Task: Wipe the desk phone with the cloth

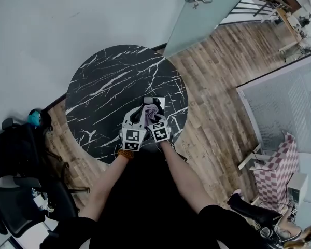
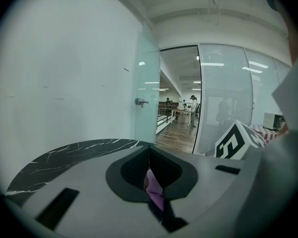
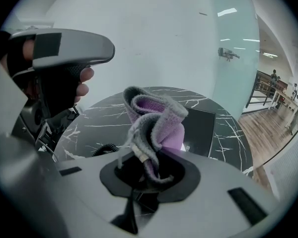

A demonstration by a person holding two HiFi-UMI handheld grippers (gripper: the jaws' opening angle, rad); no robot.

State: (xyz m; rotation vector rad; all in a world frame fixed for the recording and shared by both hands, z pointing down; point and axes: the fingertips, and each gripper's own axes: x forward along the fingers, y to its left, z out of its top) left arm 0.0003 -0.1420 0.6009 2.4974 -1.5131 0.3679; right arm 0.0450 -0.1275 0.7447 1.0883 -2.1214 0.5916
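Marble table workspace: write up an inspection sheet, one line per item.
Surface: round black marble table with white veins.
Job's things: desk phone near the table's front edge; bunched purple-grey cloth held in front of it.
Clutter: nothing seen.
Grippers: left gripper shut on a sliver of the cloth; right gripper shut on the cloth's bulk.
Cables: coiled phone cord lying on the table.
Surroundings: white wall, glass door, wooden floor, black office chair, checked chair.

Grey left gripper (image 2: 148, 168) and right gripper (image 3: 140, 168) carry black-and-white marker cubes (image 1: 132, 137).
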